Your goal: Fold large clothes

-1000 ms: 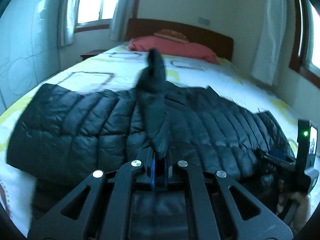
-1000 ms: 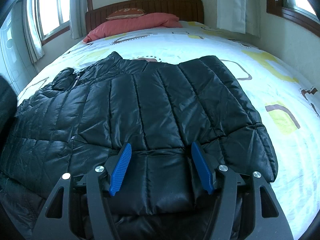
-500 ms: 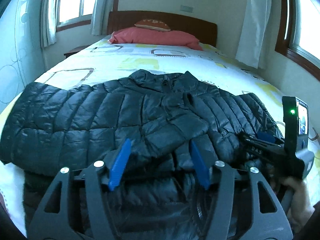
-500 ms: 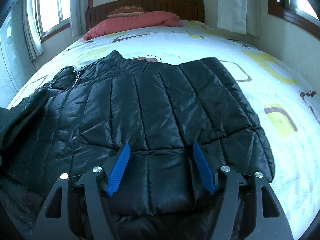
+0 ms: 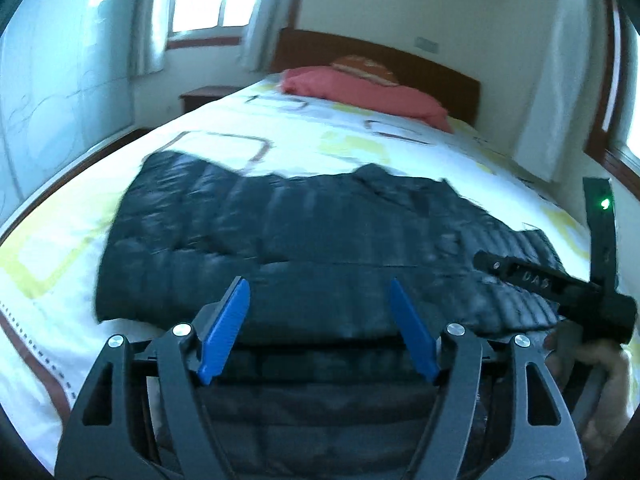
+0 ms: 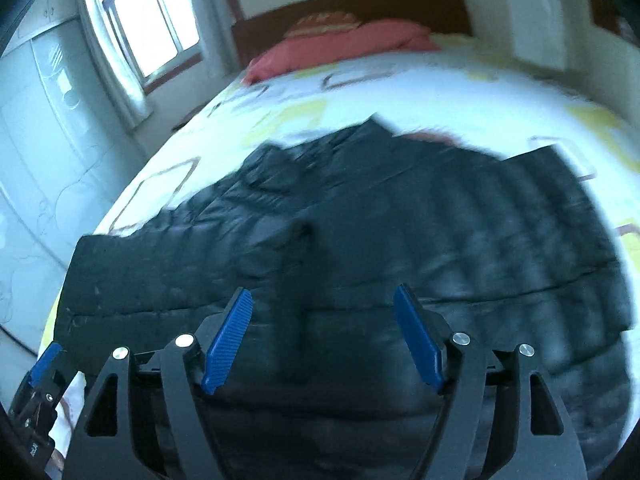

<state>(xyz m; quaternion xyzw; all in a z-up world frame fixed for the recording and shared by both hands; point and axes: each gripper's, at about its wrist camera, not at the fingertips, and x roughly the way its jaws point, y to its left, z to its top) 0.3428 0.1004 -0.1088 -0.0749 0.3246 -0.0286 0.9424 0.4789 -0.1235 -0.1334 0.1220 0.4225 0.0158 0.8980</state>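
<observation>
Sprawling across the bed [image 5: 328, 140], black quilted puffer jacket [image 5: 320, 240]

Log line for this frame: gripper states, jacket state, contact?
left gripper: open, empty | right gripper: open, empty | black puffer jacket: lying on bed, partly folded | contact: none visible | frames: motion-blurred

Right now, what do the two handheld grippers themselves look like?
Both match: the left gripper and right gripper have black cut-out frames, silver pivot screws and ribbed blue pads. From the left camera, the right unit's body shows white lettering, a green light and a bare hand.
</observation>
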